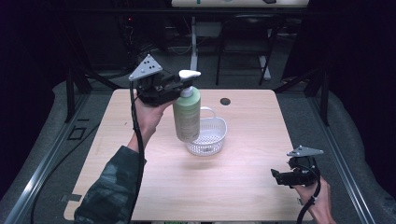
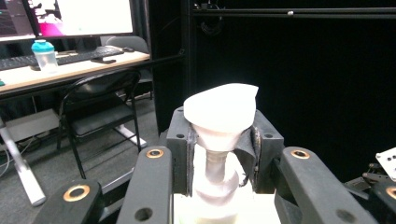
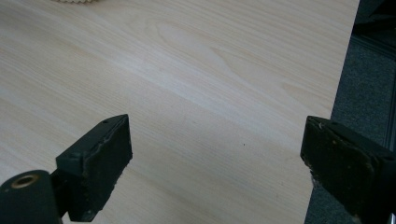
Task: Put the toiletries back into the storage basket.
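Green pump bottle [image 1: 187, 116] clamped in left gripper [image 1: 175, 87] jaws above white basket [image 1: 211, 135]; right gripper [image 1: 279, 175] jaws wide, empty

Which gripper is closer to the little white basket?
Left. The left gripper holds the green pump bottle by its neck, hanging at the white basket. The right gripper waits open near the table's right front corner, well away from the basket.

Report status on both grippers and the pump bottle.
Left gripper shut on pump bottle neck, bottle hanging above white basket. Right gripper open, empty, over table edge. Nothing in the way.
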Tool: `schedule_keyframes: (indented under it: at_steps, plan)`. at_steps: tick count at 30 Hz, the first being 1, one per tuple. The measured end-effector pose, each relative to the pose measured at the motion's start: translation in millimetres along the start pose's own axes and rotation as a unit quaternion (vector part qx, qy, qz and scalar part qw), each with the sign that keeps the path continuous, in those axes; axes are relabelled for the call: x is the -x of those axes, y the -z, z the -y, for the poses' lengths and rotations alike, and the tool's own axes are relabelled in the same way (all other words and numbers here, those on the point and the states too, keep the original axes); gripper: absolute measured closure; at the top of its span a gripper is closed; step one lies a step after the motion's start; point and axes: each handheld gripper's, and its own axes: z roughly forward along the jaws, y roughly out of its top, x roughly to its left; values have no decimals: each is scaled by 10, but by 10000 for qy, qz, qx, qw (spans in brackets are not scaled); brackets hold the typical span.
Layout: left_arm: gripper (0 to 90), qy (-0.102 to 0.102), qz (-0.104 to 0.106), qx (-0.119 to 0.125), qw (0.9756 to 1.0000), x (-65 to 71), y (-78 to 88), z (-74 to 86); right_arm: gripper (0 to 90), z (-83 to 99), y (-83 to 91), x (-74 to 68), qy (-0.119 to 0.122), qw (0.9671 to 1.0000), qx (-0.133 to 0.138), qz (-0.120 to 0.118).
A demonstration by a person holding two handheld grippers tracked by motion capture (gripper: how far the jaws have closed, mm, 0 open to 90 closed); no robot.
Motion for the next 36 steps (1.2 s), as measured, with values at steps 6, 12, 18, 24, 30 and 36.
schedule_keyframes:
  at_steps: [6, 12, 18, 24, 30, 36]
  plan:
    - [672, 46, 4, 18, 10000, -8, -69, 22, 86, -1, -2, -2, 4, 10000, -8, 4]
    - [672, 41, 17, 8, 10000, -15, -139, 32, 86, 0, -2, 0, 3, 10000, -8, 9]
    - [672, 56, 39, -22, 10000, -12, -213, 49, 86, 0, -3, 1, 6, 10000, -14, 7]
    - [672, 76, 59, -33, 9999, 0, -298, 57, 87, 3, 2, 2, -22, 10000, -19, -15]
    - [672, 64, 43, -41, 10000, 3, -348, 67, 87, 3, 0, 3, -3, 10000, -20, -17]
    - [672, 107, 88, -43, 9999, 5, -429, 81, 87, 5, -4, 2, 3, 10000, -27, -30]
